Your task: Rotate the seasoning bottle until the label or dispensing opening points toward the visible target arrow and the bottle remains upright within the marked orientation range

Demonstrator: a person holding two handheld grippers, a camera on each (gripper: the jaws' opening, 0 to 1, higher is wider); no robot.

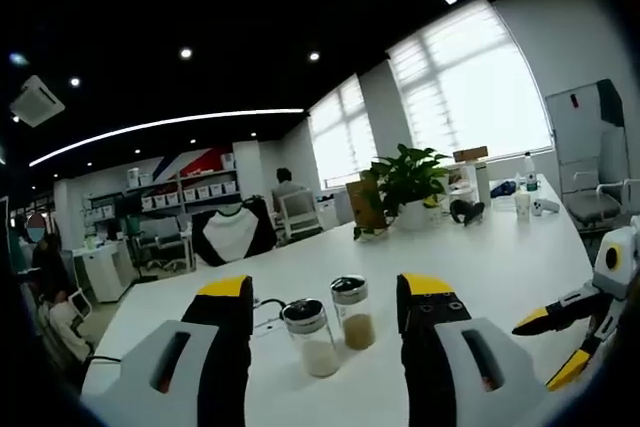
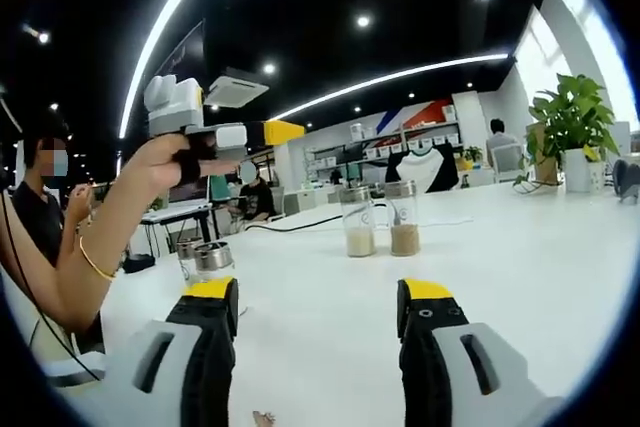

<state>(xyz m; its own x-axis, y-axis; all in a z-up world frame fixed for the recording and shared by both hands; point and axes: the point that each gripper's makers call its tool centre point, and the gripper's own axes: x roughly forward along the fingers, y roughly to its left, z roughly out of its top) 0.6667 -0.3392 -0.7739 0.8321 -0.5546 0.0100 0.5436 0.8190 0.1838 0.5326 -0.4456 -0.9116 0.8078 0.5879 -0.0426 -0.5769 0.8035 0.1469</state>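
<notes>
Hovering with jaws spread and empty, the left gripper [image 1: 325, 297] framed two seasoning bottles [image 1: 335, 327] standing upright, side by side, on the white counter [image 1: 480, 257]. The right gripper [image 2: 318, 302], likewise released, hung well short of them. No target arrow was discernible. Judged stage: approach; next, centre on one bottle, clamp, twist

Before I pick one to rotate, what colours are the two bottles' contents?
White bottle, brown bottle; clearest in left gripper view.

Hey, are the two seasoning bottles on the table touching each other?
Apart. The right gripper view shows a strip of table between the white-filled bottle and the brown-filled bottle.
</notes>
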